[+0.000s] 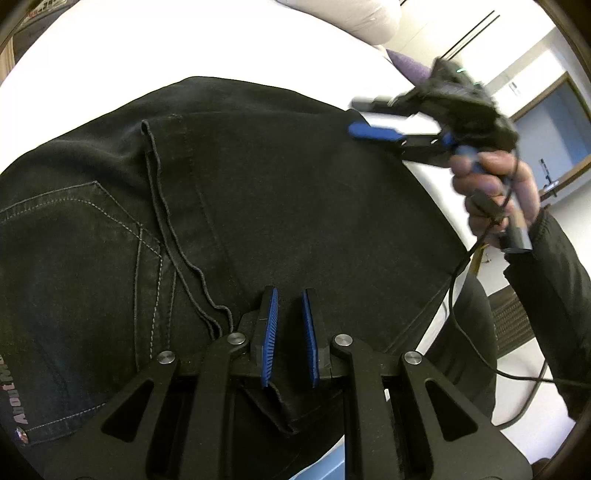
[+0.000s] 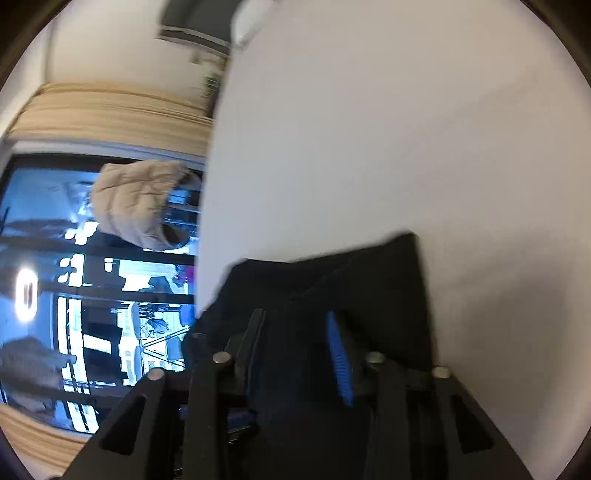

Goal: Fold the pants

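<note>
Black jeans (image 1: 258,206) lie folded on a white bed (image 1: 184,40), with a back pocket and white stitching at the left. My left gripper (image 1: 290,295) hovers just over the near part of the jeans, jaws a little apart with nothing between the blue pads. My right gripper (image 1: 360,116) is at the jeans' far right edge, open, held in a hand. In the right wrist view the right gripper (image 2: 295,317) is open over a corner of the black fabric (image 2: 369,280), which lies between the fingers ungripped.
A white pillow (image 1: 354,18) and a purple item (image 1: 410,66) lie at the far side of the bed. A cable (image 1: 461,295) hangs from the right gripper. A window with a beige jacket (image 2: 136,203) shows left of the bed.
</note>
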`<state>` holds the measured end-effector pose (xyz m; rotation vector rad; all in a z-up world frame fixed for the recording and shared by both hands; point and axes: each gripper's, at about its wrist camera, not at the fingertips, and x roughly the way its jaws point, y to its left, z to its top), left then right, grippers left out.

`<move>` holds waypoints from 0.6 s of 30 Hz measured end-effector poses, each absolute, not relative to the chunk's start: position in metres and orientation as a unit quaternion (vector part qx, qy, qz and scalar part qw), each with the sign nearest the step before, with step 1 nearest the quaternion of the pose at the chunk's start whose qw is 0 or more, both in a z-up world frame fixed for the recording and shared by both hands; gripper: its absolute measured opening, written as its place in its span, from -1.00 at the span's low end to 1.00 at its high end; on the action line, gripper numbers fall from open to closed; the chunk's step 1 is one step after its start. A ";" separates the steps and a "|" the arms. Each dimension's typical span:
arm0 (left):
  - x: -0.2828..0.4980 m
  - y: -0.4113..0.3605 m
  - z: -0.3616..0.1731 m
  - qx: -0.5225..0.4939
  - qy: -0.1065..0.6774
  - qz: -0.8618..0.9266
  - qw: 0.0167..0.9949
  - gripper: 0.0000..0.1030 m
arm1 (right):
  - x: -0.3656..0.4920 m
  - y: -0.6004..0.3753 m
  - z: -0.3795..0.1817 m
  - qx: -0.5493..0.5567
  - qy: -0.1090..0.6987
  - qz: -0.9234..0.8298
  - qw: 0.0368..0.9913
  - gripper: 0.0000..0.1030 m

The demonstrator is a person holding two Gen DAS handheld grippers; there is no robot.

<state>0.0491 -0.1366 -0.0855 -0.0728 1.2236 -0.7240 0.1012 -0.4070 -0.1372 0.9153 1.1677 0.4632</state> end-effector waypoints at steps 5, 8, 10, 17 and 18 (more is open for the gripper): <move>0.048 -0.161 -0.089 -0.040 0.562 -0.332 0.756 -0.74 | 0.075 -0.412 -0.145 0.427 0.526 0.212 0.704 -0.64; 0.046 -0.159 -0.088 -0.042 0.561 -0.331 0.757 -0.74 | 0.044 -0.410 -0.141 0.415 0.534 0.221 0.703 -0.59; 0.047 -0.156 -0.091 -0.044 0.560 -0.331 0.758 -0.74 | 0.020 -0.407 -0.140 0.414 0.537 0.223 0.700 -0.57; 0.047 -0.148 -0.097 -0.055 0.555 -0.332 0.760 -0.74 | -0.060 -0.406 -0.134 0.456 0.510 0.209 0.699 -0.48; 0.047 -0.147 -0.097 -0.057 0.554 -0.333 0.761 -0.74 | -0.069 -0.404 -0.134 0.461 0.510 0.205 0.697 -0.48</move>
